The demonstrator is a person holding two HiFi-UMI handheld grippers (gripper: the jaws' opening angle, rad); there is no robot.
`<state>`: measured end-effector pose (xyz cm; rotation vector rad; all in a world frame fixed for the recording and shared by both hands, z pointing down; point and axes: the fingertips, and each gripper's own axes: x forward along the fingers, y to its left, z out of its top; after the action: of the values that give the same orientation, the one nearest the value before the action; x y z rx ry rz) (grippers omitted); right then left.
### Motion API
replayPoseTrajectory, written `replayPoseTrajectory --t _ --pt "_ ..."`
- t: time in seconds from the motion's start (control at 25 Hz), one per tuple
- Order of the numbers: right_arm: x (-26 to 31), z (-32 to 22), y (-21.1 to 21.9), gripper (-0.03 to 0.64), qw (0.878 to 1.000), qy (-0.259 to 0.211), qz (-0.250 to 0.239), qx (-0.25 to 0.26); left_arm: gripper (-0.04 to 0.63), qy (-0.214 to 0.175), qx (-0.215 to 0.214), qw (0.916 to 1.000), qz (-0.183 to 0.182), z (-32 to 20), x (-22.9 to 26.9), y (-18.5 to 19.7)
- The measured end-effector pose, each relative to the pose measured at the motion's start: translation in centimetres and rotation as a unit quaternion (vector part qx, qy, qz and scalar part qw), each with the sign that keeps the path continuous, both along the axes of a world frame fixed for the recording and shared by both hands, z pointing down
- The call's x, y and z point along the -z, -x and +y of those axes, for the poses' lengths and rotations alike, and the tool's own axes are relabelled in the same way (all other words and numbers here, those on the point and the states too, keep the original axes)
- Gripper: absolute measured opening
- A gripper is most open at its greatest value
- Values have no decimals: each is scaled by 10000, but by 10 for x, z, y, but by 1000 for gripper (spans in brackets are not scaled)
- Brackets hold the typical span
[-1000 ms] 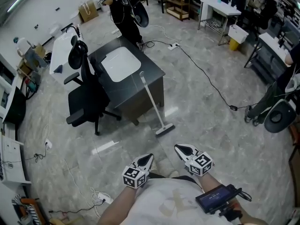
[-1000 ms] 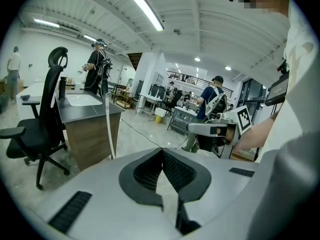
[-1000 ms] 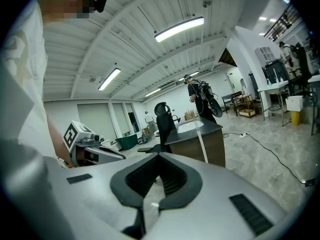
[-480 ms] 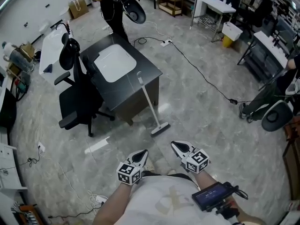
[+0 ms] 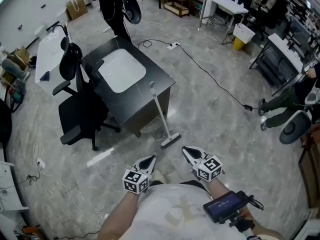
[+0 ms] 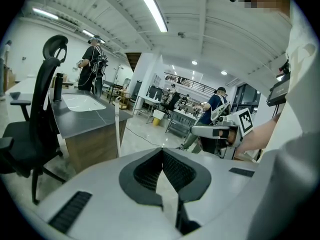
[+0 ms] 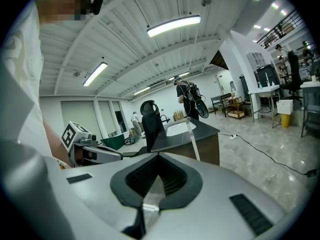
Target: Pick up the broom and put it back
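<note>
A broom with a white handle leans upright against the front corner of the black desk, its grey head on the floor. The handle also shows in the left gripper view as the broom and in the right gripper view as the broom, both beyond the jaws. My left gripper is shut and empty, just short of the broom's head and to its left. To the right of the head, my right gripper is also shut and empty. Neither touches the broom.
A white panel lies on the desk. A black office chair stands at its left. A black cable runs across the grey floor to the right. A person in black stands behind the desk; tables and shelves line the far side.
Both grippers have moved forward together and now sit closer to the broom's head. Their jaws have stayed shut. The broom has not moved.
</note>
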<state>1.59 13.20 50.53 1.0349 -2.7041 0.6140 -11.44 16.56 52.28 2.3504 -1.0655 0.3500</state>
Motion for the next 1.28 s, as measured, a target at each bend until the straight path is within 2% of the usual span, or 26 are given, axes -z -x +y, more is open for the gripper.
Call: replayPoseTrajectory --t 0.44,0.96,1.28 --pt "7 -30 31 17 9996 -80 138 -237 12 -123 35 9999 37 -22 7 46" --pt "-7 -59 60 17 9993 107 316 141 12 1 603 9982 65 -28 4 77" --pt "-17 -105 71 18 9979 164 386 503 12 158 940 9954 -29 -56 -2 86"
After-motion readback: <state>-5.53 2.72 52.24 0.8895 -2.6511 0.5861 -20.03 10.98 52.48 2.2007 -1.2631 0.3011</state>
